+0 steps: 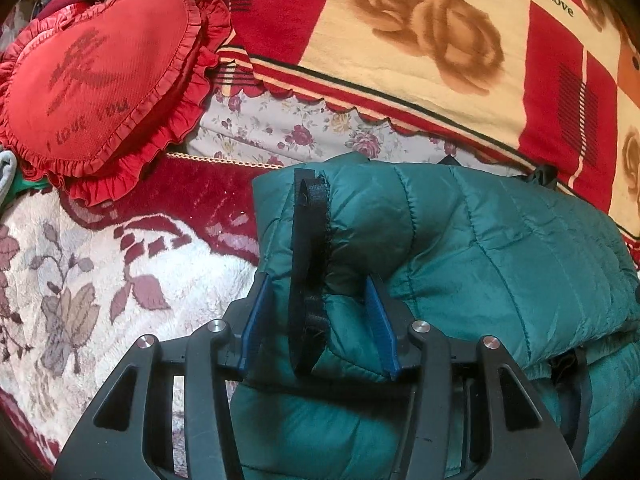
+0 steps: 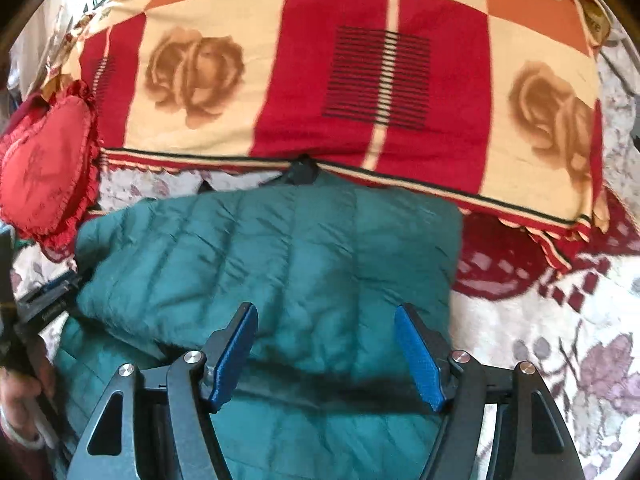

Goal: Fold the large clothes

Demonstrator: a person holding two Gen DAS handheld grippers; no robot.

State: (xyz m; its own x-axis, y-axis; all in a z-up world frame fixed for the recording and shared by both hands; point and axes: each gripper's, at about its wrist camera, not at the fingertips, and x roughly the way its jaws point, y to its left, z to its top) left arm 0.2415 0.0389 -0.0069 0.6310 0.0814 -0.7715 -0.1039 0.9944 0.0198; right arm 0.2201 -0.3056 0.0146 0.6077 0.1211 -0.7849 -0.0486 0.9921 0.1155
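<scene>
A teal quilted puffer jacket (image 1: pixel 500 248) lies folded on the bed; it also shows in the right wrist view (image 2: pixel 280 248). My left gripper (image 1: pixel 320 300) is shut on the jacket's left edge, a thick fold with a black trim strip (image 1: pixel 308 264) standing between its blue pads. My right gripper (image 2: pixel 326 320) is open wide and empty, hovering over the jacket's near middle. The left gripper's body (image 2: pixel 44 304) and the hand holding it show at the left edge of the right wrist view.
A red heart-shaped frilled pillow (image 1: pixel 100 88) lies at the left. A red and cream rose-print blanket (image 2: pixel 360 80) is piled behind the jacket. The jacket rests on a plush cream and maroon floral bedspread (image 1: pixel 100 300).
</scene>
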